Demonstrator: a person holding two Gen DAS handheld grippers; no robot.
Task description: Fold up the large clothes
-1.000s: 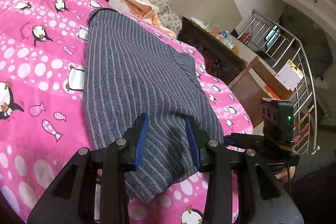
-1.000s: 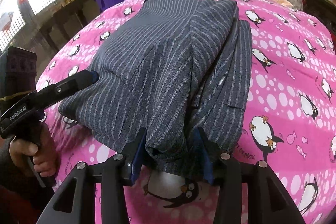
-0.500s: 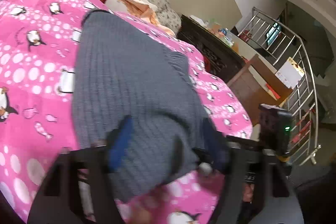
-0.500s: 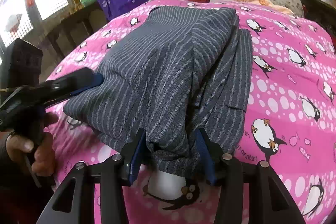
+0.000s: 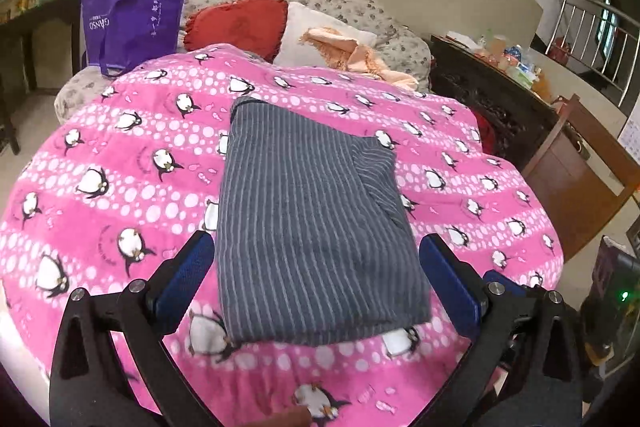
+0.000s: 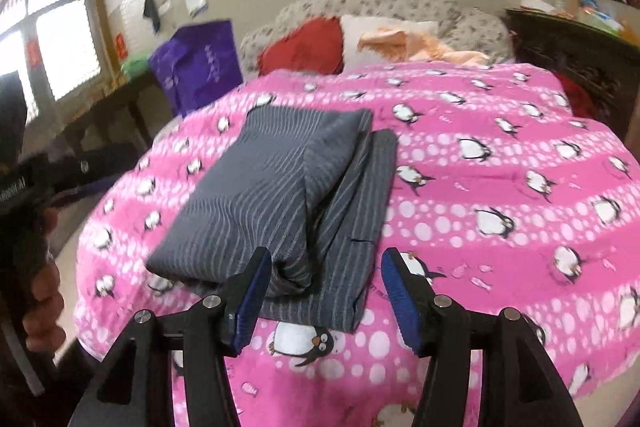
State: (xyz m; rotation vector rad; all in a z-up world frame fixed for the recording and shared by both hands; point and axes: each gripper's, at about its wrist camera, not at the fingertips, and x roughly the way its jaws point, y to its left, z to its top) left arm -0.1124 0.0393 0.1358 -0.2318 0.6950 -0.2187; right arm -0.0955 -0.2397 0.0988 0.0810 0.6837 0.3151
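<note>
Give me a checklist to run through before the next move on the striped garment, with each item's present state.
1. Left gripper off the striped garment: ok, jaws opening, pads stand clear either side.
2. Right gripper off the garment: ok, jaws opening, no cloth pinched.
3. Garment lies fully on the pink blanket: ok.
4. Layers stacked evenly: not ok, a lower layer sticks out on the right in the right wrist view.
5. Top surface smooth: ok, no big wrinkles.
6. Fold finished: cannot tell.
</note>
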